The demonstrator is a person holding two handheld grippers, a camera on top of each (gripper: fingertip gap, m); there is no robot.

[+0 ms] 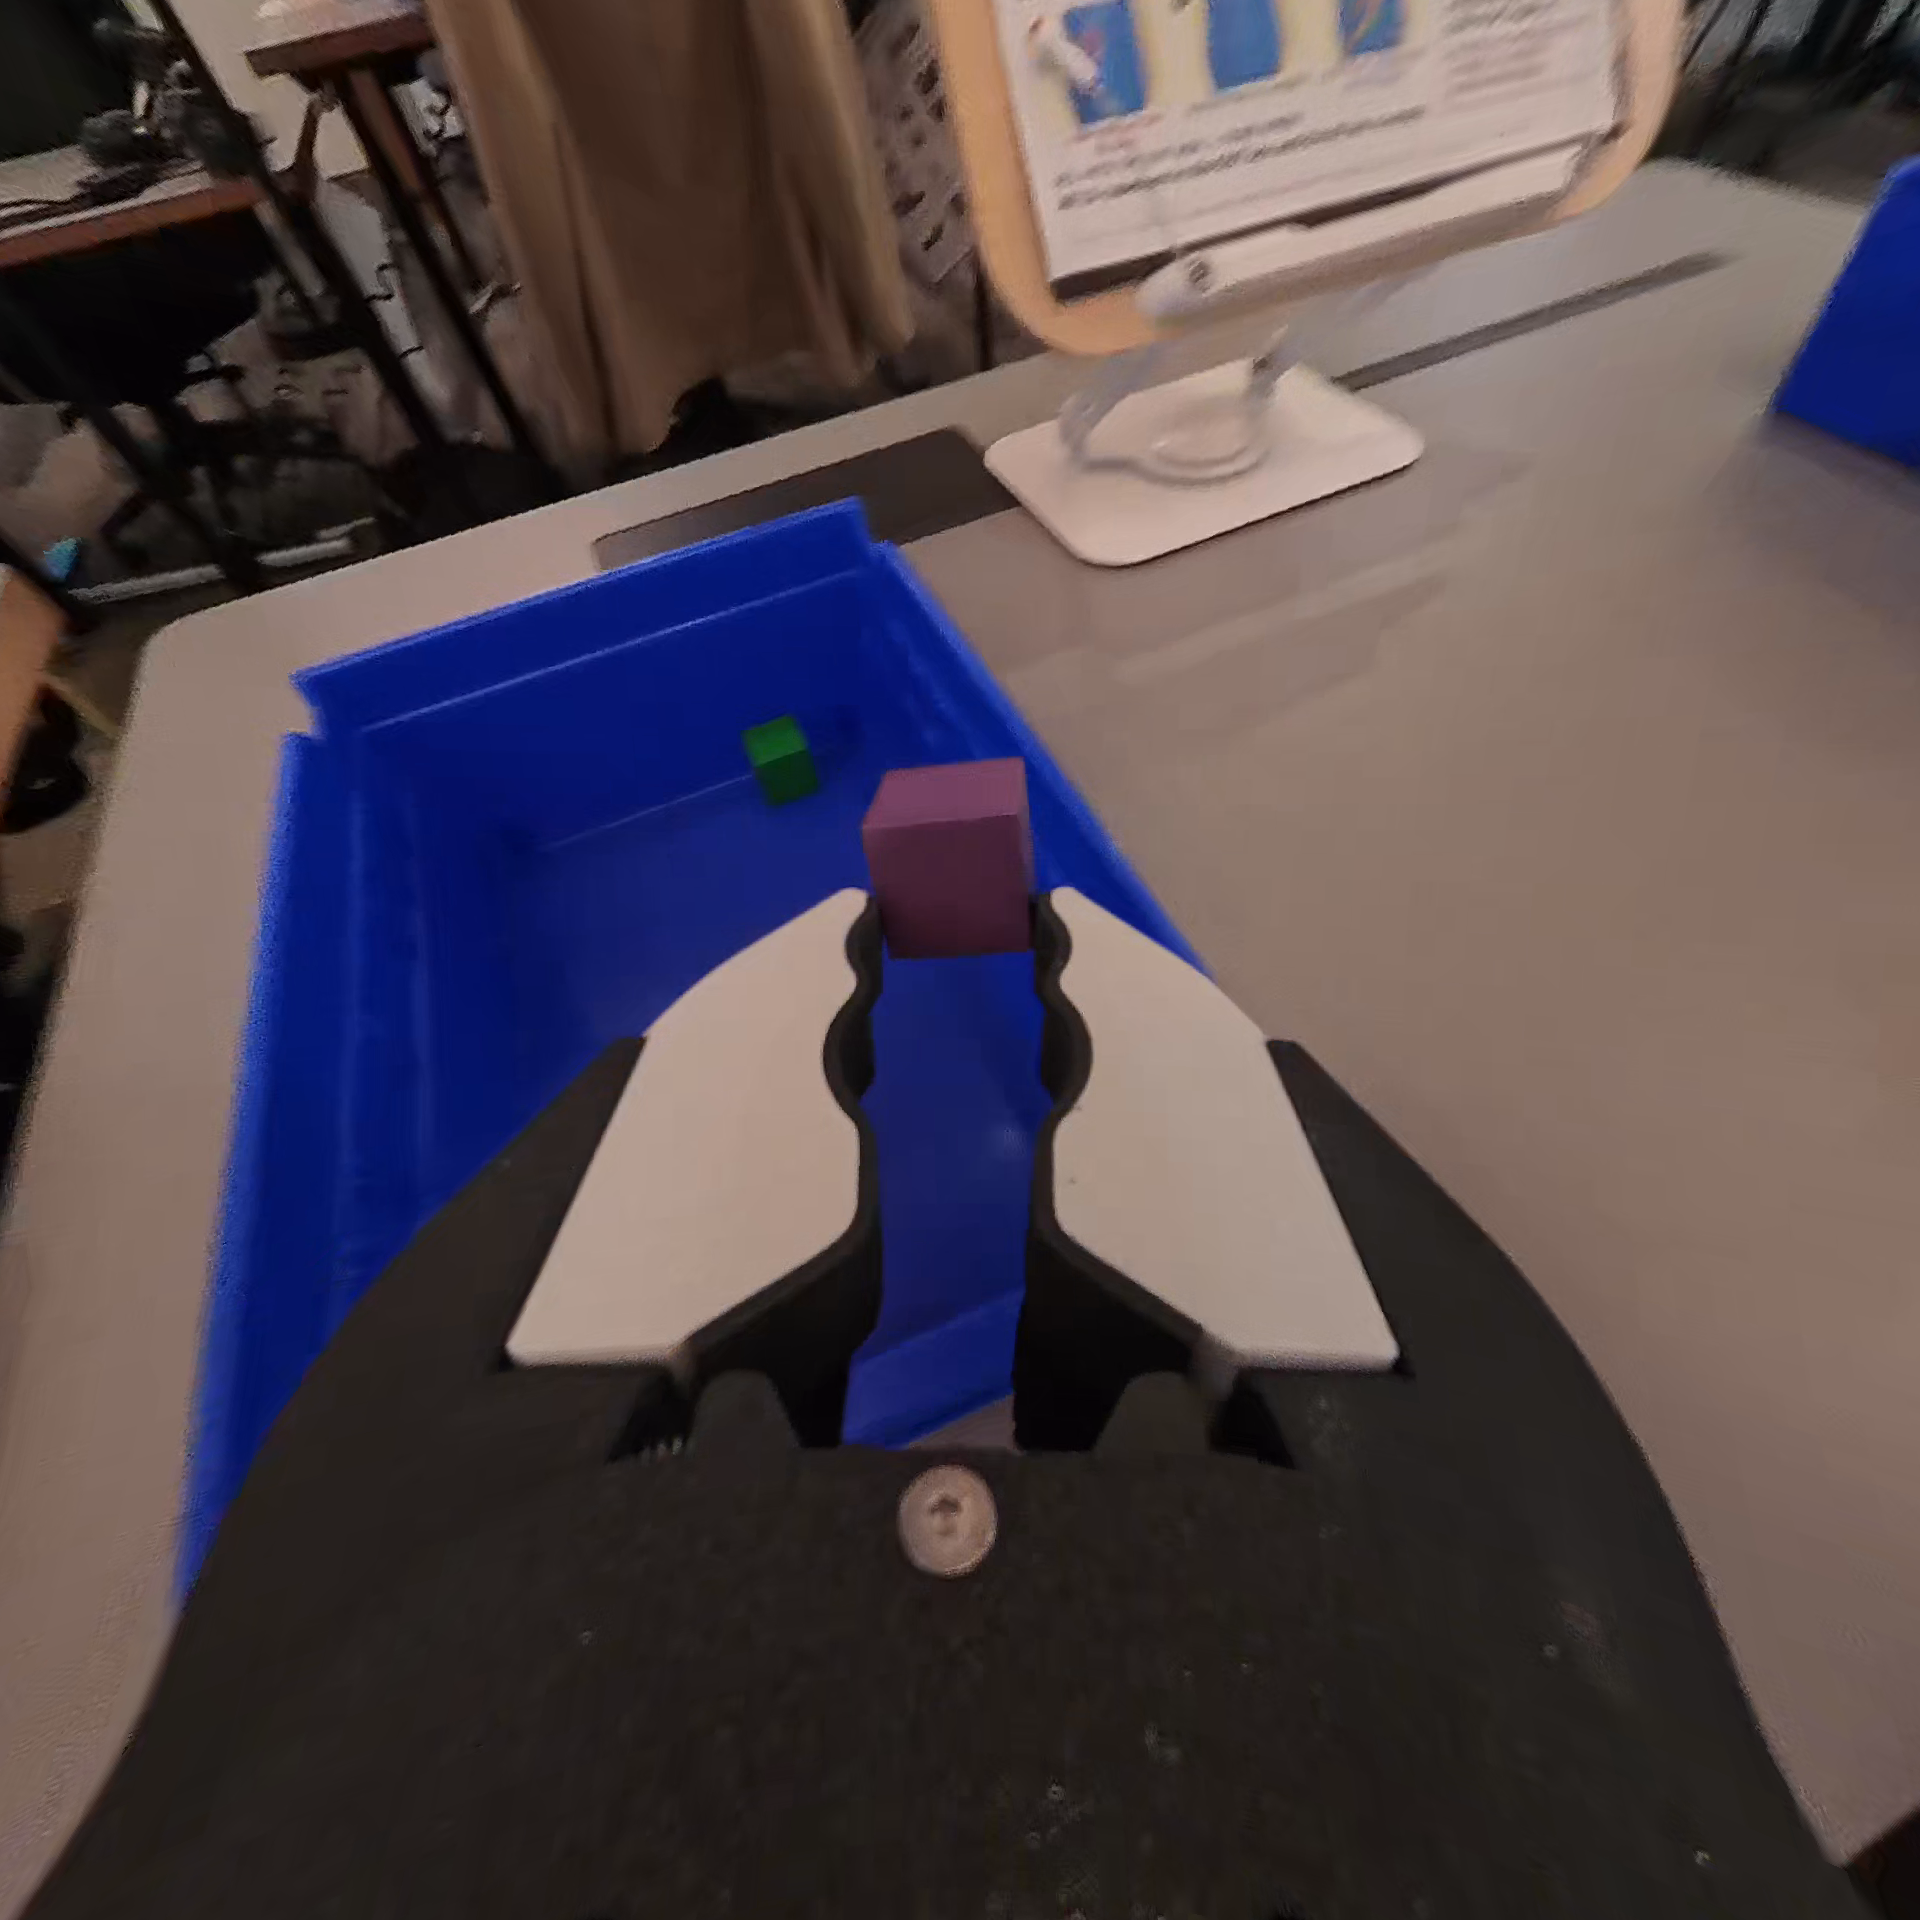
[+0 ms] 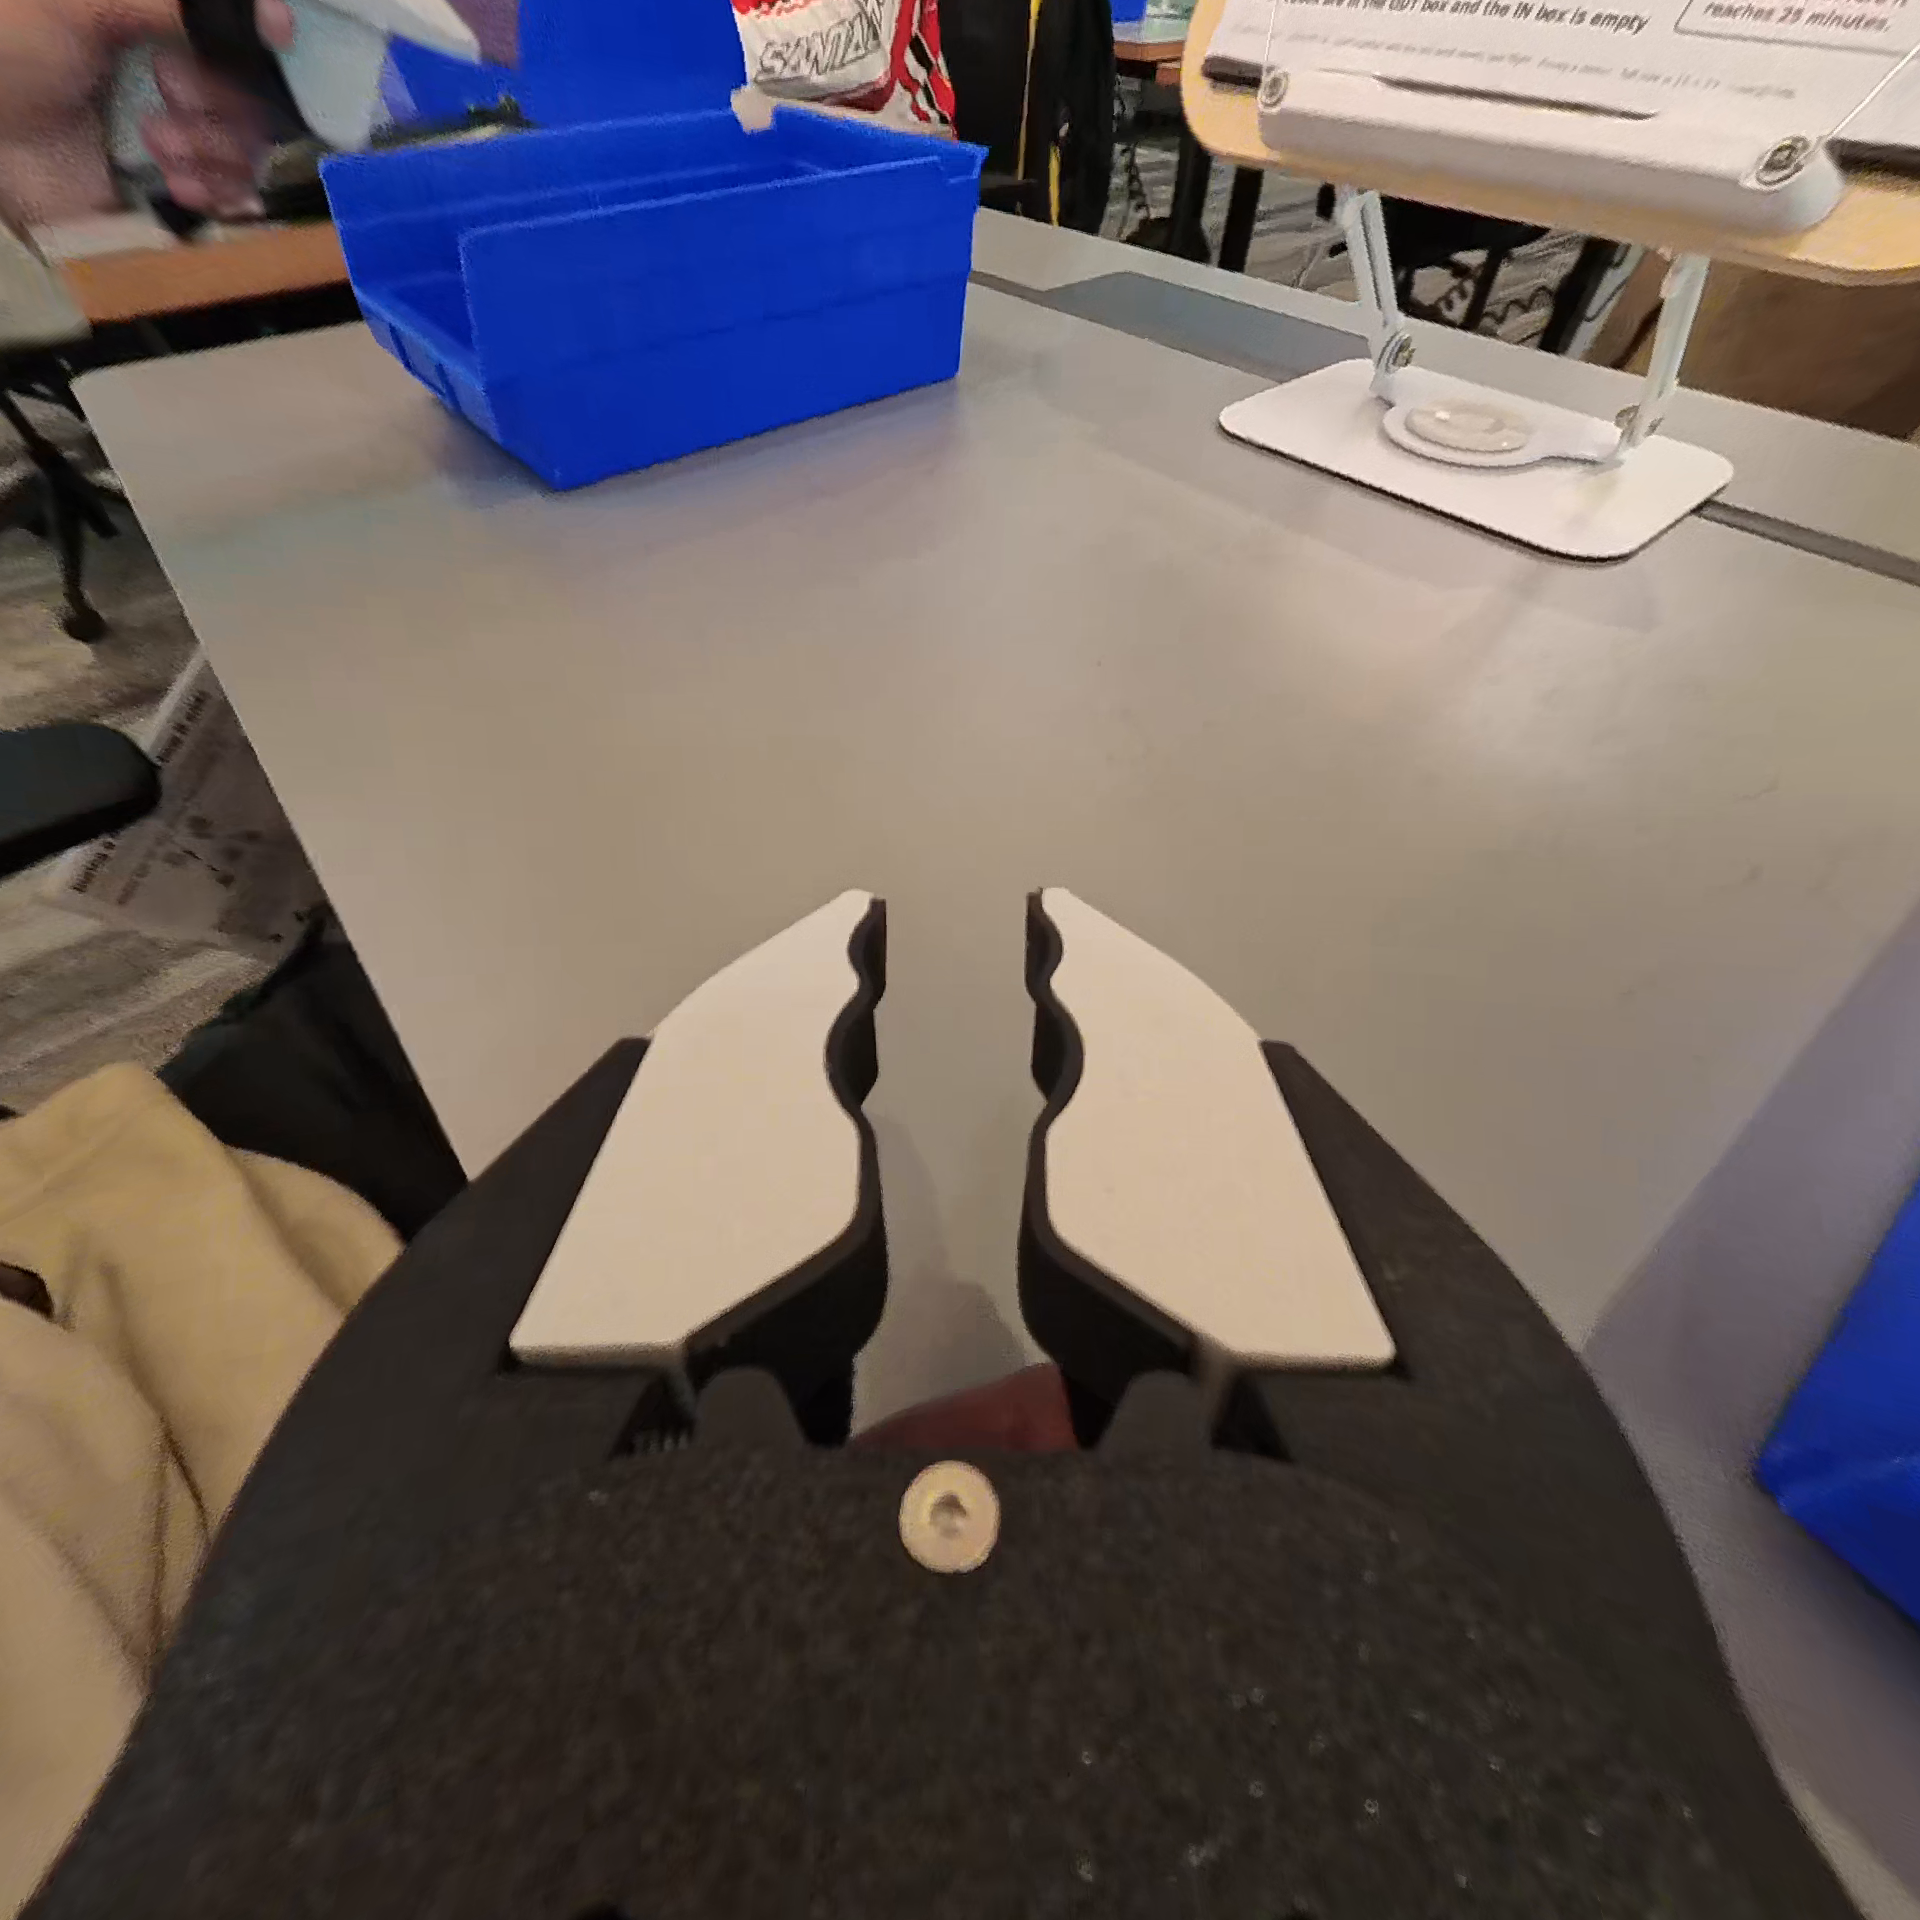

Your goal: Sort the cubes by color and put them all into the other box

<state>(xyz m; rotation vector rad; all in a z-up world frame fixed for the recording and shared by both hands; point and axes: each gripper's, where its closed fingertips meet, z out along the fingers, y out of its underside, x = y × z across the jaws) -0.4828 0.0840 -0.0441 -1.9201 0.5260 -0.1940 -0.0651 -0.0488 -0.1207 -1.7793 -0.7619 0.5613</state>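
Note:
My left gripper point(image 1: 954, 914) is shut on a purple cube point(image 1: 948, 857) and holds it above the right side of a blue box point(image 1: 343, 935). A green cube point(image 1: 779, 761) lies on that box's floor near its far wall. A second blue box point(image 1: 1860, 332) shows at the right edge. In the right wrist view my right gripper point(image 2: 956, 906) is open and empty above the bare grey table point(image 2: 1039, 675). The first blue box point(image 2: 665, 312) stands far off at the upper left, with the left gripper point(image 2: 343, 62) blurred above it. A blue box corner point(image 2: 1849, 1455) shows at the right.
A white tablet stand point(image 1: 1205, 457) with a wood-framed board stands at the table's back; it also shows in the right wrist view point(image 2: 1475, 468). The table's left edge point(image 2: 260, 675) drops to the floor. A beige garment point(image 2: 125, 1351) lies at the lower left. My right fingertips sit around 45 cm from my left ones.

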